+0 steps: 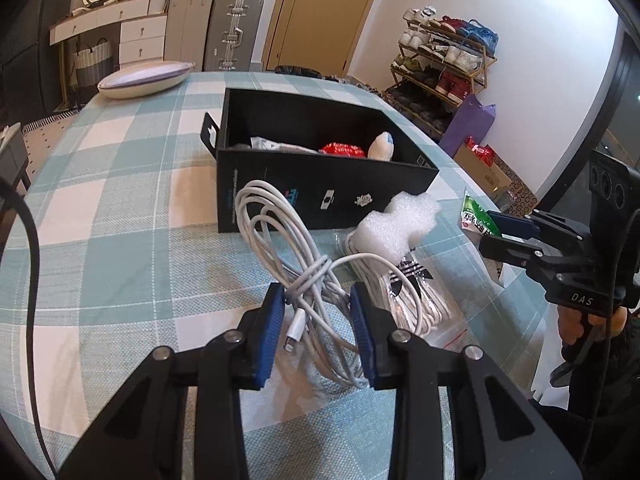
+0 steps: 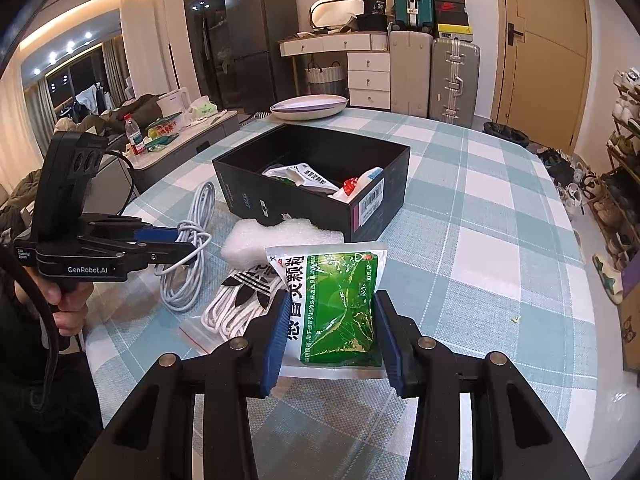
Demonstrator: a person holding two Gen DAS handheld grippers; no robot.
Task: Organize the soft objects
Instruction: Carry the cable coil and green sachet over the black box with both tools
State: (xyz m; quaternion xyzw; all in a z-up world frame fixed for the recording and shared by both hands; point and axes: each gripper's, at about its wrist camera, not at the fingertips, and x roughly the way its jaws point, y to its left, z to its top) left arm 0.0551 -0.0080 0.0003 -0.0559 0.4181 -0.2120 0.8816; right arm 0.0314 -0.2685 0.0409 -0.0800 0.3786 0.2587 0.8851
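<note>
My left gripper [image 1: 318, 332] is shut on a coiled white cable [image 1: 288, 240] and holds it above the checked tablecloth; it also shows in the right wrist view [image 2: 188, 256]. My right gripper [image 2: 330, 340] is shut on a green and white medicine pouch [image 2: 340, 300], also seen at the right in the left wrist view [image 1: 476, 218]. A black open box [image 1: 320, 172] stands on the table and holds packets and a red item [image 1: 344, 149]. A white foam piece [image 1: 396, 228] and a clear bag of white laces [image 2: 240, 300] lie in front of the box.
A shallow white dish [image 1: 140, 78] sits at the far end of the table [image 2: 480, 240]. Suitcases [image 2: 452, 80], a white drawer unit and a door stand behind. A shoe rack [image 1: 440, 64] stands by the right wall.
</note>
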